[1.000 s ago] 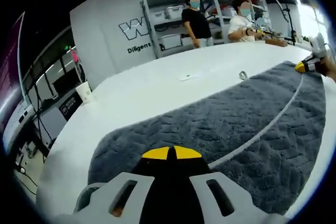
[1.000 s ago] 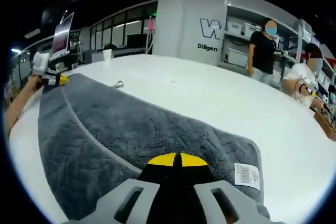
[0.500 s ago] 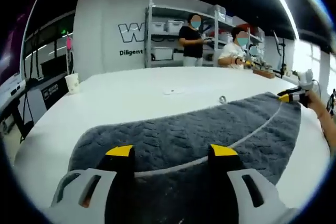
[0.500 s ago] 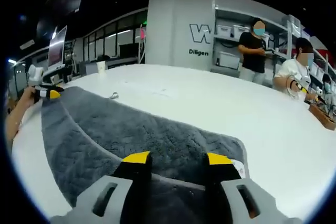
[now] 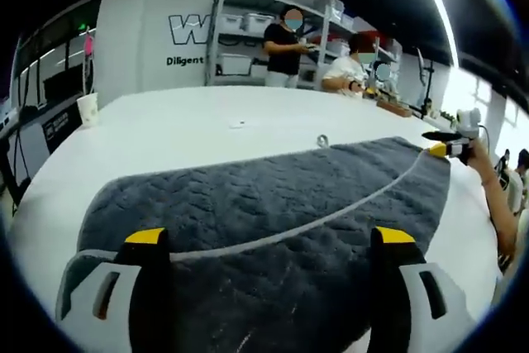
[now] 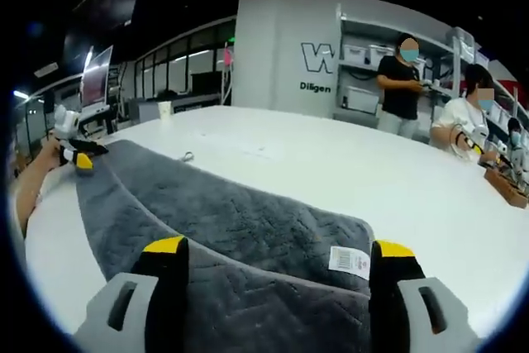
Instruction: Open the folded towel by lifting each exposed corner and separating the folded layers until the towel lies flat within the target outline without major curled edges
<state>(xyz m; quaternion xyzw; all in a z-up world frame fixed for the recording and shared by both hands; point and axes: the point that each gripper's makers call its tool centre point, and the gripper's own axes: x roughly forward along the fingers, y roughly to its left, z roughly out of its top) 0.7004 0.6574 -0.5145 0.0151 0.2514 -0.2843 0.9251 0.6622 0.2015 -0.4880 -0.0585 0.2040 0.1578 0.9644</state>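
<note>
Left gripper view: left gripper (image 5: 269, 241) jaws spread wide, nothing between them, yellow tips either side of the towel's near edge. Grey towel (image 5: 273, 204) lies spread on the white surface (image 5: 198, 126), running away to the right. A pale stripe (image 5: 331, 217) crosses it lengthwise. At the towel's far end the right gripper (image 5: 446, 145) sits at the corner, held in a hand (image 5: 478, 153). Small metal ring (image 5: 322, 140) on the surface just beyond the towel's far edge. Paper cup (image 5: 86, 109) near the surface's left edge, well apart from the towel. Shelving (image 5: 248, 39) with bins behind; two people (image 5: 285, 47) standing or sitting by it.

Right gripper view: right gripper (image 6: 277, 245) jaws also wide open, holding nothing, over the towel's (image 6: 223, 221) near end. White label (image 6: 347, 260) on the towel corner just inside the right jaw. The towel stretches left to the left gripper (image 6: 81, 159), which sits at the far corner. The ring (image 6: 188, 156) lies beside the towel's upper edge. Towel looks flat, with a darker upper layer near the jaws; whether an outline is marked I cannot tell.
</note>
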